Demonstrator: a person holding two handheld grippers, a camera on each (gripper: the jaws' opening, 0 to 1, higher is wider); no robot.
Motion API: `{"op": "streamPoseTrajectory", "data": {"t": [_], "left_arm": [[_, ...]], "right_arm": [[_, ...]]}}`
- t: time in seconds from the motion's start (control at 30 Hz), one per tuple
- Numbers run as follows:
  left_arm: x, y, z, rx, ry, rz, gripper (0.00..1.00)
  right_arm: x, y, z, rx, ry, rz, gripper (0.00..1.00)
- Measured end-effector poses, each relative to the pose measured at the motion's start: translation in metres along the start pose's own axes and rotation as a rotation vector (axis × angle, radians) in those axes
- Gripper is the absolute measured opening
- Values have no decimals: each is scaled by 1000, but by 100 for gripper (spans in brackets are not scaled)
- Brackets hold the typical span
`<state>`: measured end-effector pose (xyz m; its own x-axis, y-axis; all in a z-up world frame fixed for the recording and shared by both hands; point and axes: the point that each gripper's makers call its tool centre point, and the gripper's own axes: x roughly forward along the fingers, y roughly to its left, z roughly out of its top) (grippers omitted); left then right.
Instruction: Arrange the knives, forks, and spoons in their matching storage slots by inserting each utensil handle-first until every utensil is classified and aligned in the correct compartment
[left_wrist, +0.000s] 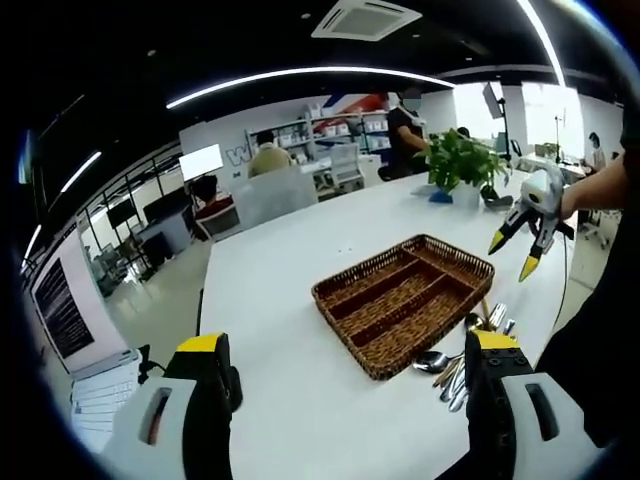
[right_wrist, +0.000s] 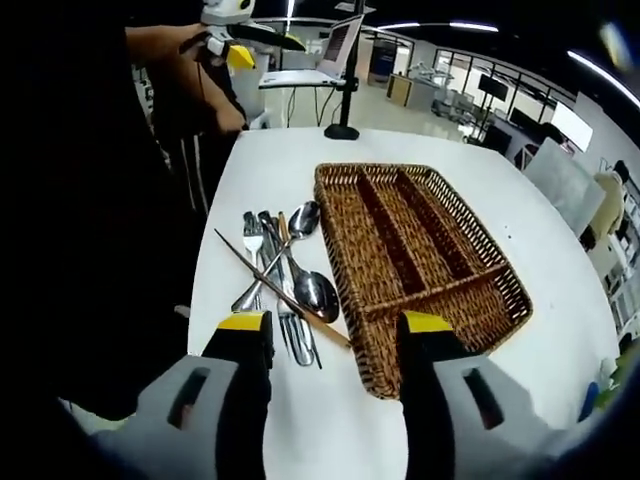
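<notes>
Bright ceiling strips, fisheye-warped edges

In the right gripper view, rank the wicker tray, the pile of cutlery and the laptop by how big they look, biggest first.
1. wicker tray
2. pile of cutlery
3. laptop

The laptop sits far behind on a stand, so distance makes it look small; its real size against the pile is unsure.
</notes>
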<state>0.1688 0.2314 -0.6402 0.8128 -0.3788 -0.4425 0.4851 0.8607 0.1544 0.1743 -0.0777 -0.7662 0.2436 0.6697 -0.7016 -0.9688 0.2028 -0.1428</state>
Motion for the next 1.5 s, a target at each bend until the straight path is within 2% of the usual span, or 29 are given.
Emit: {"op": "streamPoseTrajectory", "data": {"t": [0.07, 0.4, 0.53, 0.73, 0.9, 1.1, 1.2, 1.4, 1.5], "left_arm": [[0, -1, -2, 3, 6, -5, 99], [2, -6, 1, -1, 17, -31, 99], [1, -3, 2, 0, 16, -24, 99], [-1, -1, 1, -3, 16, -15, 99], [-1, -1, -2, -6, 23, -15, 99], [-2, 1, -4, -18, 21, -5, 99], [-3, 1, -5, -21, 24, -1, 99], [-5, 1, -9, -28, 32, 2, 99], [-7, 2, -11, -34, 34, 5, 99]], "right_arm": [[3, -1, -7, -57, 38, -2, 45], [23, 6, -9, -141, 51, 43, 33], [28, 9, -17, -244, 97, 74, 27], [37, 16, -25, -272, 125, 117, 26], [44, 12, -31, -257, 136, 138, 19], [51, 11, -37, -302, 167, 135, 17], [56, 16, -38, -325, 171, 155, 12], [60, 10, -43, -314, 188, 143, 11], [64, 11, -46, -352, 203, 151, 12]]}}
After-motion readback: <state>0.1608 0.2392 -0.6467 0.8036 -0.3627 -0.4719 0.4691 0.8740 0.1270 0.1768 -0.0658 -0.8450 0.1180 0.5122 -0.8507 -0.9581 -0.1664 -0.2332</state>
